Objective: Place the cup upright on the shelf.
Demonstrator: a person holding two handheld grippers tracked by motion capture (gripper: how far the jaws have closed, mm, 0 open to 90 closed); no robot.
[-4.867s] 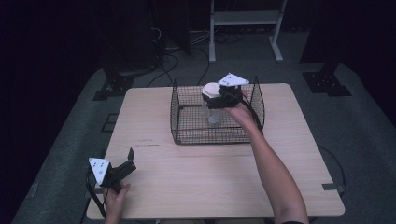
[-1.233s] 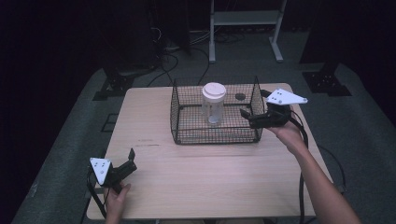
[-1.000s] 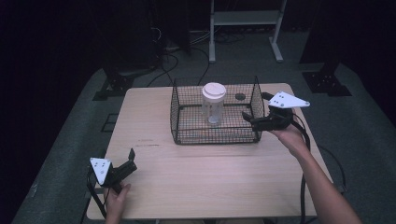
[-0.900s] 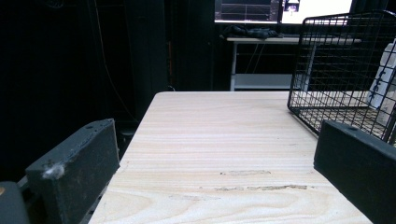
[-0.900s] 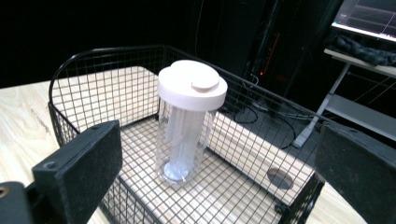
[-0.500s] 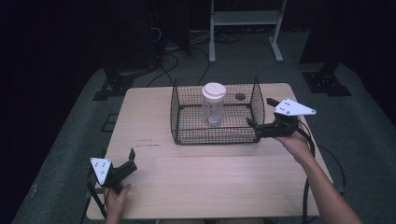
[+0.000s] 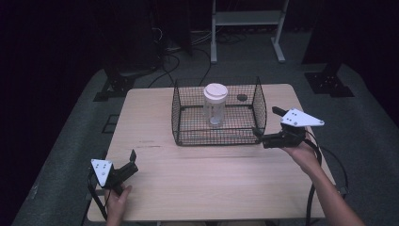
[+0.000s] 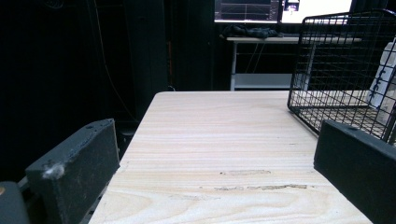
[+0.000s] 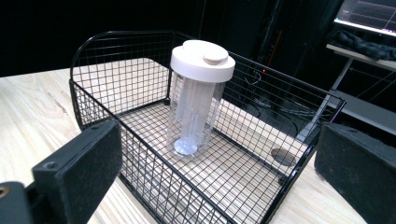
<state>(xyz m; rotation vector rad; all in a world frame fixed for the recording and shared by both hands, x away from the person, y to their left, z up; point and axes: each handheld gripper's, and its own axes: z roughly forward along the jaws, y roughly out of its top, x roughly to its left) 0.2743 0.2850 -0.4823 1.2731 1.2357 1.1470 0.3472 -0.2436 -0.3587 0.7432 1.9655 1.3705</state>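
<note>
Outside the wire basket [image 7: 188, 136], your right gripper [image 7: 258, 134] hovers just beside the right-hand wall, near the front corner, with its two black jaws spread wide and nothing between them. Your right hand [image 7: 303, 153] holds it level above the wooden table [image 7: 211, 174], the grey three-cornered plate on top facing up and the cable trailing off toward the table's right edge.

Inside the basket stands the clear jar [image 7: 215, 108], upright on the mesh floor, capped by a white lid [image 7: 215, 91]. From the right gripper view the jar [image 9: 194, 114] sits toward the middle of the basket [image 9: 140, 177], apart from every wall, and the lid [image 9: 202, 59] carries a small round knob on top. The jar is beyond the jaws, with the near basket wall between them.

Over at the near left corner of the table, your left gripper [image 7: 131, 160] rests low in your left hand [image 7: 117, 197], well apart from the basket. Its jaws too stand apart and hold nothing; the left gripper view looks along bare wood grain toward the basket's corner [image 8: 336, 70] at the right edge.

A small dark disc [image 7: 242, 97] lies on the table just behind the basket's rear right corner.
</note>
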